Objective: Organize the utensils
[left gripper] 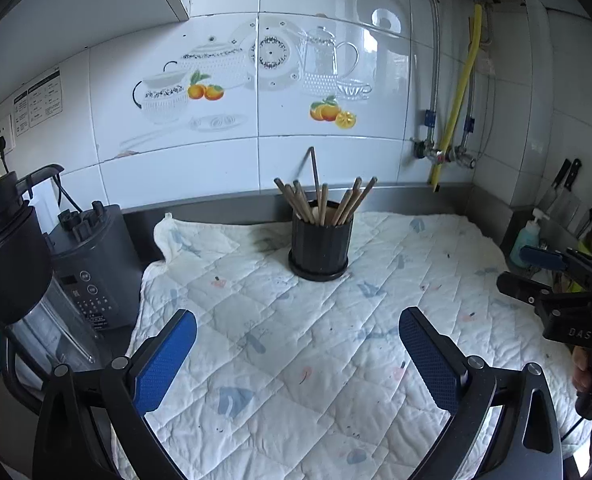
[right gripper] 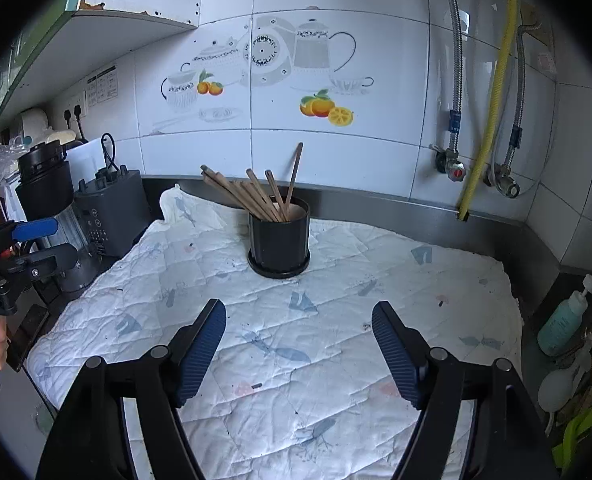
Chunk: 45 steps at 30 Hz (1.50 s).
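Note:
A black ribbed holder (left gripper: 320, 246) (right gripper: 279, 242) stands upright at the back of a white quilted cloth (left gripper: 296, 340) (right gripper: 296, 360). Several wooden chopsticks (left gripper: 324, 200) (right gripper: 256, 196) stick out of its top, fanned apart. My left gripper (left gripper: 296, 326) hovers over the cloth well short of the holder, its blue pads wide apart with nothing between them. My right gripper (right gripper: 299, 318) is likewise open and empty above the cloth. Each gripper also shows at the edge of the other's view: the right gripper (left gripper: 536, 276) at the right side, the left gripper (right gripper: 44, 244) at the left side.
A dark blender base (left gripper: 96, 264) (right gripper: 112, 212) and its jug (left gripper: 12, 248) (right gripper: 48, 200) stand left of the cloth. A soap pump bottle (left gripper: 530, 236) (right gripper: 564, 320) and knives (left gripper: 564, 192) sit at the right. A tiled wall with pipes and a yellow hose (left gripper: 458, 96) (right gripper: 492, 100) rises behind the counter.

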Each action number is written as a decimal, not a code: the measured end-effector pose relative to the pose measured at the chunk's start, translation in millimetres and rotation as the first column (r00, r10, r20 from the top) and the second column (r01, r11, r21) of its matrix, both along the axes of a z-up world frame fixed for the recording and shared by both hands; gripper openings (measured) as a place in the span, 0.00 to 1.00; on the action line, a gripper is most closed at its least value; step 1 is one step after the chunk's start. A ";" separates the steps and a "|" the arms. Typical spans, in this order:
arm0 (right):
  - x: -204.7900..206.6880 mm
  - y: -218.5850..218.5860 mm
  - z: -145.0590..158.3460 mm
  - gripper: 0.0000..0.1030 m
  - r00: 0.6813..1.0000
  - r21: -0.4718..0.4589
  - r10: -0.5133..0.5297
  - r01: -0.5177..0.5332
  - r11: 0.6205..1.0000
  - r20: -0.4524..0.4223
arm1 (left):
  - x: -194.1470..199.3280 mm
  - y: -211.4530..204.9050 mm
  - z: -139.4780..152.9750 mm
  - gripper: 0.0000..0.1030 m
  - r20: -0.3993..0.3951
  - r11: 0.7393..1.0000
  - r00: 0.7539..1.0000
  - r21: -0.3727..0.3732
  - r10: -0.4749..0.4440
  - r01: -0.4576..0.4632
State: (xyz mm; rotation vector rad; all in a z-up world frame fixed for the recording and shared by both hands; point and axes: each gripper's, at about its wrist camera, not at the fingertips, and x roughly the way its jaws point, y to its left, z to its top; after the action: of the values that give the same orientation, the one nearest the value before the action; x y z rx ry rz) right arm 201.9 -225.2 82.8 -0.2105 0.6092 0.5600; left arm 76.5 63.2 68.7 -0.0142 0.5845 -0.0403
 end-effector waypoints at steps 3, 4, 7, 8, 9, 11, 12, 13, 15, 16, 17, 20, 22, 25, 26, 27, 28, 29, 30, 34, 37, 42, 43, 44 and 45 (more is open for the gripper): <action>-8.4 -3.8 -9.2 0.82 1.000 -0.009 -0.026 0.026 1.000 -0.012 | -2.7 -3.1 -9.9 1.00 -0.013 1.000 1.000 0.008 0.011 -0.011; -10.4 -5.0 -12.5 0.83 0.999 -0.011 -0.034 0.034 0.999 -0.021 | -3.8 -3.4 -13.3 1.00 -0.017 1.000 1.000 0.000 0.011 -0.011; -14.9 -9.7 -20.4 0.83 0.997 0.000 -0.052 0.052 0.999 -0.054 | -5.2 -1.6 -19.9 1.00 -0.026 1.000 1.000 -0.025 0.014 -0.015; -16.3 -11.7 -22.5 0.83 0.996 0.007 -0.056 0.057 0.998 -0.067 | -6.0 -0.5 -21.6 1.00 -0.029 0.999 0.999 -0.035 0.016 -0.017; -18.0 -13.0 -24.8 0.83 0.995 0.010 -0.060 0.061 0.998 -0.075 | -6.9 0.3 -23.5 1.00 -0.031 0.999 0.999 -0.043 0.017 -0.018; -20.4 -14.9 -27.6 0.83 0.994 0.006 -0.066 0.066 0.998 -0.084 | -8.0 1.4 -26.5 1.00 -0.033 0.998 0.999 -0.052 0.019 -0.021; -21.7 -14.9 -28.5 0.83 0.994 -0.001 -0.069 0.069 0.998 -0.084 | -7.7 1.6 -27.3 1.00 -0.037 0.998 0.999 -0.050 0.020 -0.022; -22.6 -15.0 -29.2 0.83 0.994 -0.012 -0.076 0.075 0.997 -0.080 | -8.2 2.0 -28.7 1.00 -0.038 0.998 0.999 -0.049 0.025 -0.026; -24.4 -15.2 -30.2 0.83 0.994 -0.027 -0.086 0.084 0.996 -0.070 | -8.4 4.4 -30.8 1.00 -0.041 0.998 0.999 -0.057 0.033 -0.035; -24.9 -15.7 -30.7 0.83 0.994 -0.028 -0.088 0.086 0.996 -0.071 | -8.8 5.2 -32.4 1.00 -0.043 0.997 0.998 -0.064 0.035 -0.037; -25.2 -16.4 -31.5 0.83 0.993 -0.025 -0.088 0.086 0.996 -0.076 | -9.3 6.2 -33.5 1.00 -0.044 0.997 0.998 -0.066 0.037 -0.040; -25.4 -17.4 -32.9 0.83 0.993 -0.022 -0.090 0.088 0.996 -0.082 | -9.5 6.2 -37.9 1.00 -0.051 0.997 0.998 -0.056 0.045 -0.048; -25.7 -17.2 -32.9 0.83 0.993 -0.024 -0.090 0.089 0.996 -0.082 | -9.8 6.2 -39.0 1.00 -0.052 0.998 0.997 -0.049 0.048 -0.051; -26.0 -17.3 -33.1 0.83 0.992 -0.020 -0.090 0.088 0.996 -0.084 | -10.6 7.0 -39.9 1.00 -0.051 0.997 0.997 -0.047 0.053 -0.055; -26.3 -17.1 -33.7 0.83 0.992 -0.019 -0.089 0.088 0.996 -0.086 | -10.8 7.3 -40.4 1.00 -0.050 0.997 0.997 -0.044 0.056 -0.059; -26.2 -16.9 -34.7 0.83 0.992 -0.020 -0.089 0.088 0.996 -0.088 | -11.6 7.6 -40.5 1.00 -0.049 0.997 0.997 -0.041 0.058 -0.060; -26.0 -16.6 -35.8 0.83 0.992 -0.022 -0.090 0.089 0.996 -0.093 | -12.2 7.8 -40.9 1.00 -0.048 0.997 0.997 -0.039 0.058 -0.059; -26.3 -16.3 -36.9 0.83 0.991 -0.025 -0.091 0.089 0.996 -0.096 | -13.1 8.0 -41.3 1.00 -0.048 0.997 0.997 -0.039 0.057 -0.059; -26.1 -16.5 -37.6 0.83 0.991 -0.025 -0.091 0.089 0.996 -0.098 | -13.4 8.1 -41.7 1.00 -0.049 0.998 0.997 -0.039 0.056 -0.058; -25.8 -17.3 -39.0 0.83 0.990 -0.017 -0.092 0.090 0.996 -0.109 | -14.7 8.3 -43.2 1.00 -0.051 0.998 0.997 -0.035 0.058 -0.060; -26.0 -17.7 -38.6 0.83 0.990 -0.017 -0.092 0.090 0.996 -0.108 | -15.0 8.5 -43.8 1.00 -0.052 0.997 0.997 -0.036 0.060 -0.062; -26.2 -18.0 -38.4 0.83 0.990 -0.013 -0.093 0.092 0.996 -0.109 | -13.7 6.6 -47.4 1.00 -0.063 0.998 0.996 -0.031 0.060 -0.062; -26.2 -18.0 -38.5 0.83 0.990 -0.012 -0.093 0.092 0.996 -0.110 | -13.0 5.4 -48.5 1.00 -0.067 0.998 0.996 -0.029 0.058 -0.060; -26.3 -17.9 -38.6 0.83 0.990 -0.012 -0.089 0.089 0.996 -0.110 | -12.1 4.1 -49.6 1.00 -0.072 0.998 0.996 -0.028 0.057 -0.059; -26.1 -17.7 -38.8 0.83 0.990 -0.013 -0.087 0.086 0.996 -0.111 | -11.2 3.0 -50.7 1.00 -0.076 0.998 0.995 -0.025 0.057 -0.059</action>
State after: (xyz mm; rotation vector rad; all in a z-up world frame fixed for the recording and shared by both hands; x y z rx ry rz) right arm 175.8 -242.9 44.0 -0.1602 0.7257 0.4877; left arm 65.4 66.1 17.9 -0.0598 0.6585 0.0087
